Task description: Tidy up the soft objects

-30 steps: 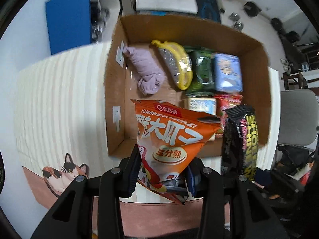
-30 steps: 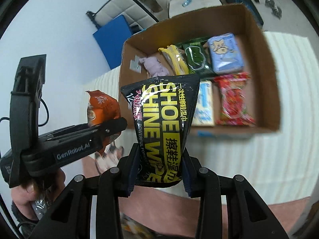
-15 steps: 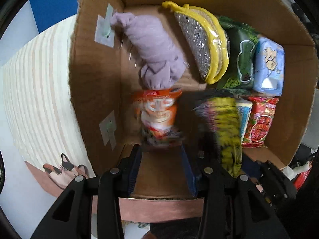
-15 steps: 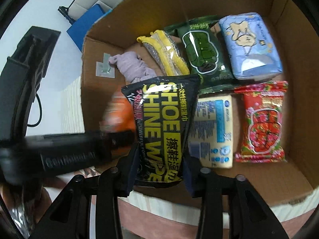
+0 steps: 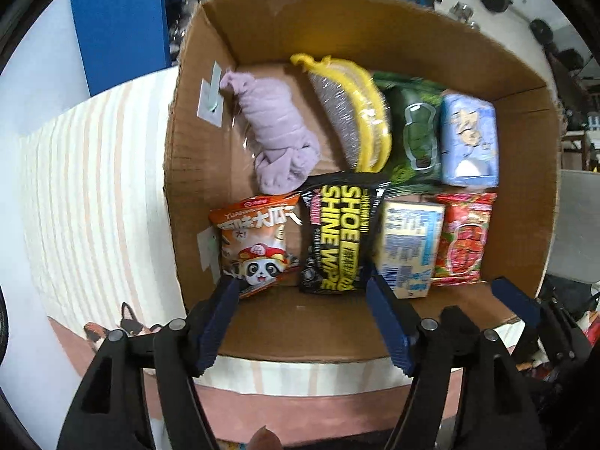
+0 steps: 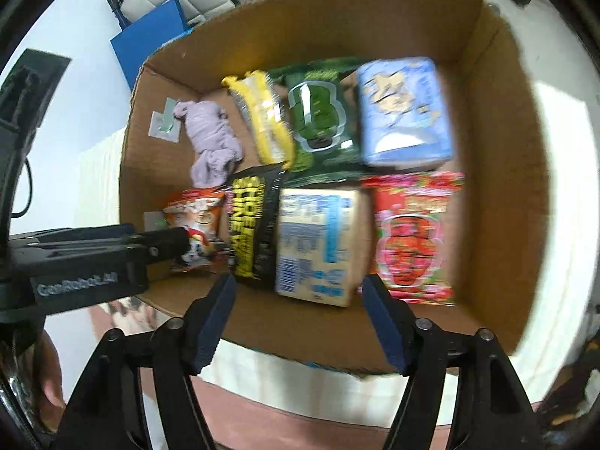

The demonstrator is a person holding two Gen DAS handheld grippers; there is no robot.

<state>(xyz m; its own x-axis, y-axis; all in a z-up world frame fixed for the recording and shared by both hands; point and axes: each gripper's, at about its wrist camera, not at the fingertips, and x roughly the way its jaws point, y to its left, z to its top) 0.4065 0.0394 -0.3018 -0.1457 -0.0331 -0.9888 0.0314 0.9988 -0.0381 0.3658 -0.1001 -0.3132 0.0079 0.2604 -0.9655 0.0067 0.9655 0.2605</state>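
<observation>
An open cardboard box [image 5: 195,195] [image 6: 498,157] holds several soft packs. The orange snack bag [image 5: 257,242] [image 6: 195,221] lies on the box floor at the front left, and the black and yellow shoe-wipe pack [image 5: 339,232] [image 6: 253,221] lies just right of it. My left gripper [image 5: 303,300] hangs over the front of the box with its jaws opening and nothing between the pads. My right gripper [image 6: 298,296] is also opening above the front row, holding nothing. The left gripper's black body [image 6: 97,258] reaches in from the left in the right wrist view.
Further packs fill the box: a lilac cloth bundle [image 5: 279,138], yellow sponges [image 5: 354,116], a green pack [image 5: 416,131], a light blue pack [image 5: 468,138], a cream pack [image 5: 408,247] and a red pack [image 5: 463,240]. The box stands on a striped cloth [image 5: 93,187]. A blue panel [image 5: 120,22] stands behind.
Both grippers went down into the box and let go. The orange bag and the shoe-wipe pack now lie on the box floor, and both pairs of jaws stand apart.
</observation>
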